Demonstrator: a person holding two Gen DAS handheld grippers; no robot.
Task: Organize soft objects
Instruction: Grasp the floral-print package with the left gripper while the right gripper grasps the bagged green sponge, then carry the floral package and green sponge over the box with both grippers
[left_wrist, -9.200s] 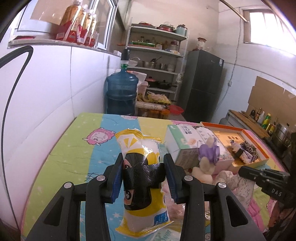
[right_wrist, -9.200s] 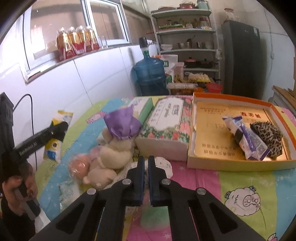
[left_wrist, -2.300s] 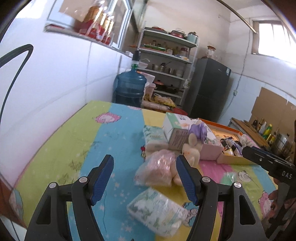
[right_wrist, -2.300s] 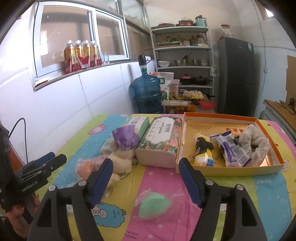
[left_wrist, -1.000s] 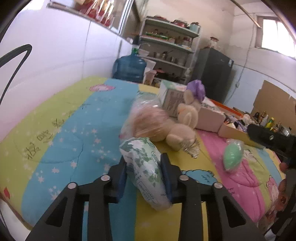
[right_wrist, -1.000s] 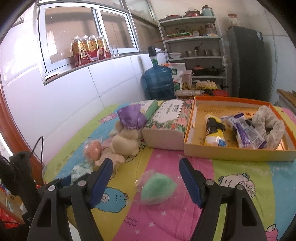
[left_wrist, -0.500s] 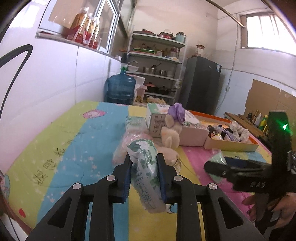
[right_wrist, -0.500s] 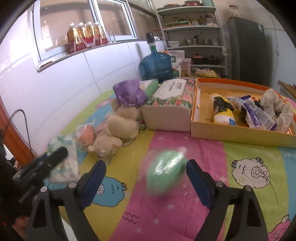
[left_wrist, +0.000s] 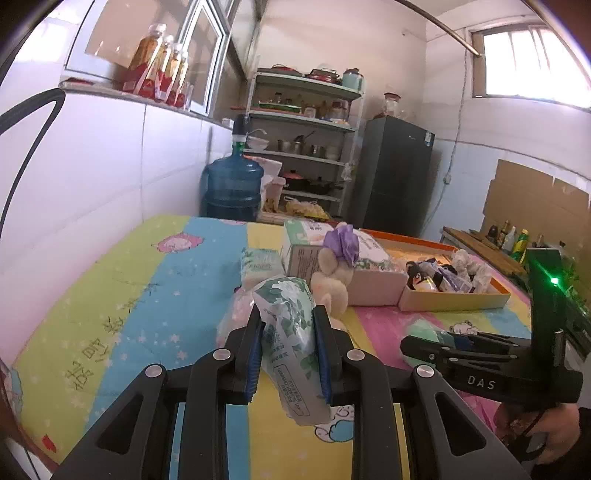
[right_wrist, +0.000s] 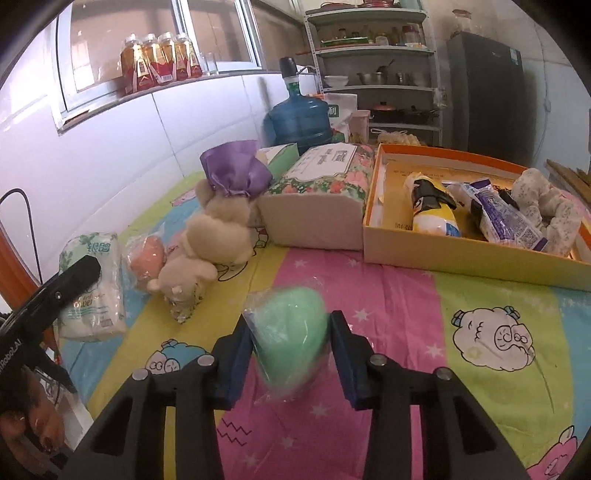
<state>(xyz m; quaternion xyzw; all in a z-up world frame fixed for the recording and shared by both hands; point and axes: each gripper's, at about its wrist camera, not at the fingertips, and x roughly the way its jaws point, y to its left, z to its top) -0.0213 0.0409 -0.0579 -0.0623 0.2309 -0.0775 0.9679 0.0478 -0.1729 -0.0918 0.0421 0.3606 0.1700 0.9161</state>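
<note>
The left claw is clamped on one floral tissue pack, its long axis running away from the camera, now lifted off the worktop where it sat a second ago. One plush toy lies right of it. The right claw is closing around one green sponge, narrow end up; earlier it stood wide. One orange box holds three packets.

Surface: table under a striped cartoon sheet.
On it: orange box, floral tissue box, plush bear near the wall edge.
</note>
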